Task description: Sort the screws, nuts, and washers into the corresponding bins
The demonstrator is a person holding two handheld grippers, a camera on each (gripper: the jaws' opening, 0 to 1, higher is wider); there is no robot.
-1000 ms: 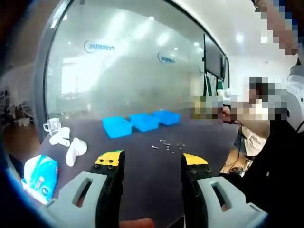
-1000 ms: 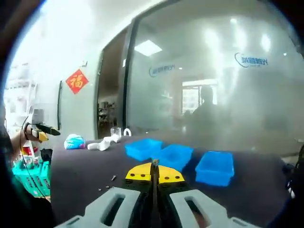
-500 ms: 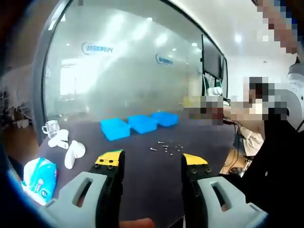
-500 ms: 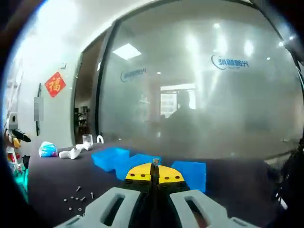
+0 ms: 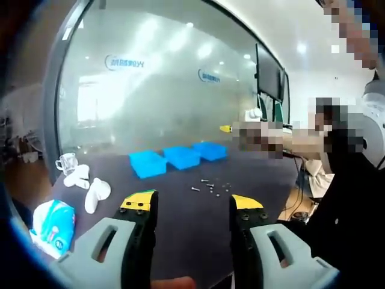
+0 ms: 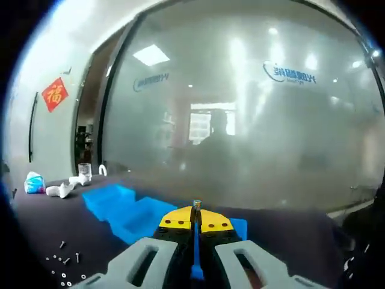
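In the left gripper view, on the dark bench, the landmark is the row of three blue bins standing side by side near the far edge, in front of a frosted glass wall. Well to the left of the bins lie a teal-and-white packet at the near corner, two white controller-like objects and a clear glass mug beyond them. The left claw hovers over the near side of the bench, nearer than the bins, its yellow-tipped jaws wide apart and holding nothing. Just to the near right of the bins lies a loose scatter of small screws, nuts and washers, too small to tell apart one by one. Right of that, a person in dark clothing stands at the bench's end. In the right gripper view, the packet, white objects and mug sit far left of the bins, and the scattered hardware lies on the bench to their near left. The right claw is over the bins, its jaws pressed together with a small metal piece, probably a screw, pinched upright at the tips.
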